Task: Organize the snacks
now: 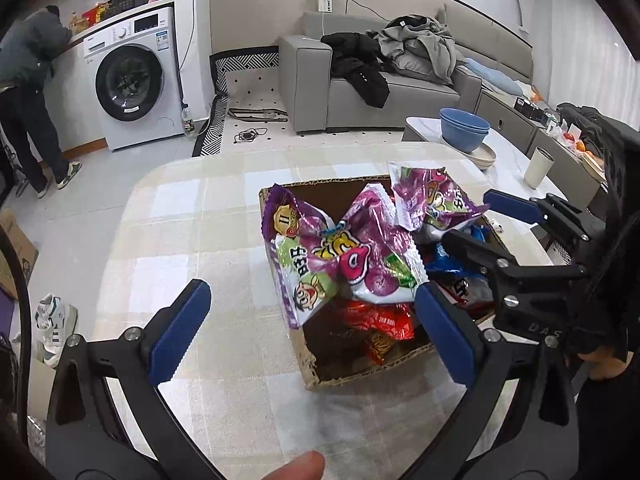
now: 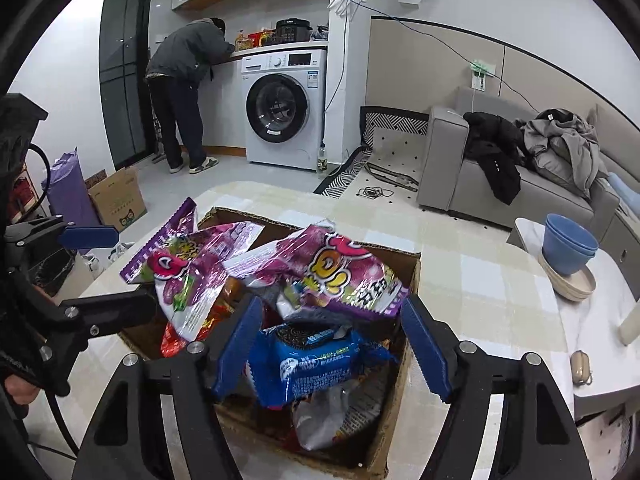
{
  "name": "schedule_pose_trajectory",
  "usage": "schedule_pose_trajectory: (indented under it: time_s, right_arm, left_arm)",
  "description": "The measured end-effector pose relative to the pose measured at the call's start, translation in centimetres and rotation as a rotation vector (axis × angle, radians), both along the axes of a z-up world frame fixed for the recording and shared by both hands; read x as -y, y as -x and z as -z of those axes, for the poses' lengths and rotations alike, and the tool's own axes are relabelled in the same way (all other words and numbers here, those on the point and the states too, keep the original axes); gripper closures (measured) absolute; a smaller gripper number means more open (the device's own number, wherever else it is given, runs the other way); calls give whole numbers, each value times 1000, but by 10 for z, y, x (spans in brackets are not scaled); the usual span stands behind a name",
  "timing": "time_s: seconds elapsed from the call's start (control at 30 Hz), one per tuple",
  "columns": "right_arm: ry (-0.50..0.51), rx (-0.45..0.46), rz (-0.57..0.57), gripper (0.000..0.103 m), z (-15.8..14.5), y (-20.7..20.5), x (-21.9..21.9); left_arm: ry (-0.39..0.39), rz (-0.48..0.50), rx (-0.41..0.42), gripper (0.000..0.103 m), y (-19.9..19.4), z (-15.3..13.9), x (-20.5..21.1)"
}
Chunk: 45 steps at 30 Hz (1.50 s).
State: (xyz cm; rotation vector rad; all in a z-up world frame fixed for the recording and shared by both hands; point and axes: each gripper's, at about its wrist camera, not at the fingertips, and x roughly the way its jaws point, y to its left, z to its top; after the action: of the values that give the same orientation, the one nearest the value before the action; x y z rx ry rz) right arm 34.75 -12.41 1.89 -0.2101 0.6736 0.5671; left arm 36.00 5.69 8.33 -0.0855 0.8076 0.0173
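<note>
A cardboard box (image 2: 412, 280) on the checked counter (image 1: 192, 216) brims with snacks — two purple bags (image 1: 320, 256) (image 1: 432, 196) piled on top, a blue cookie pack (image 2: 316, 360) beneath, red wrappers (image 1: 380, 320) lower down.

The purple bags ride above the rim and lean over it, so a careless lift or nudge could, by the look of it, tip one onto the counter or off its rounded edge to the floor. The glossy film looks slippery and crushable: a shallow pinch on a corner may slide free, a hard one may burst the bag. The two tools sit close over the same box, and a reach by either could knock the other.

The right gripper (image 2: 332, 348) hangs over the near side of the box, its blue fingers (image 2: 424, 352) spread wide on either side of the blue pack, grasping nothing; whether they brush the wrappers cannot be told.

The left gripper (image 1: 316, 332) is likewise released, fingers well apart — one (image 1: 176, 332) over bare counter, the other (image 1: 444, 336) at the box's near wall, just beside a purple bag, contact uncertain.

Beyond, blue bowls (image 2: 568, 248) stand on a side table.
</note>
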Motion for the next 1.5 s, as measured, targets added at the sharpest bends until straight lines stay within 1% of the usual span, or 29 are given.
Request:
schedule_pose_trajectory:
  time_s: [0.03, 0.1, 0.13, 0.2, 0.27, 0.33, 0.47, 0.63, 0.8, 0.87, 1.0, 1.17, 1.33, 1.5]
  right_arm:
    - [-1, -1, 2, 29, 0, 2, 3]
    - [-7, 2, 5, 23, 0, 6, 8]
    - [-15, 2, 6, 18, 0, 9, 11]
    - [-37, 4, 12, 15, -2, 13, 18]
    - [-57, 5, 24, 6, -3, 20, 25]
    - [-81, 11, 25, 3, -6, 26, 31]
    - [-114, 31, 18, 1, -11, 42, 40]
    - [-162, 55, 2, 1, -14, 62, 49]
    - [-213, 78, -18, 1, -12, 84, 58]
    - [-222, 82, -21, 1, -10, 91, 60]
    - [-230, 84, -24, 1, -5, 103, 64]
    - [-248, 94, -17, 1, 3, 118, 69]
    - [-263, 127, -13, 1, 9, 130, 74]
    - [-276, 166, -11, 0, 12, 139, 77]
  left_arm:
    - [1, 0, 3, 1, 2, 0, -1]
    - [5, 0, 11, 1, 5, 0, 1]
    - [5, 2, 15, 1, 7, 0, 3]
    - [0, 8, 23, 1, 10, -1, 7]
    - [-9, 13, 36, 1, 15, 0, 11]
    - [-12, 12, 54, 1, 20, -2, 15]
    - [-2, 9, 107, 1, 36, -6, 17]
    - [-47, -14, 180, 1, 62, -14, 19]
    - [-40, -13, 213, 1, 80, -14, 16]
    - [-25, -3, 220, 1, 87, -10, 16]
    - [-20, -8, 230, 1, 100, 0, 17]
    - [-11, -29, 250, 1, 111, 16, 16]
    - [-29, -43, 264, 1, 118, 36, 17]
    - [-50, -44, 291, 1, 121, 46, 19]
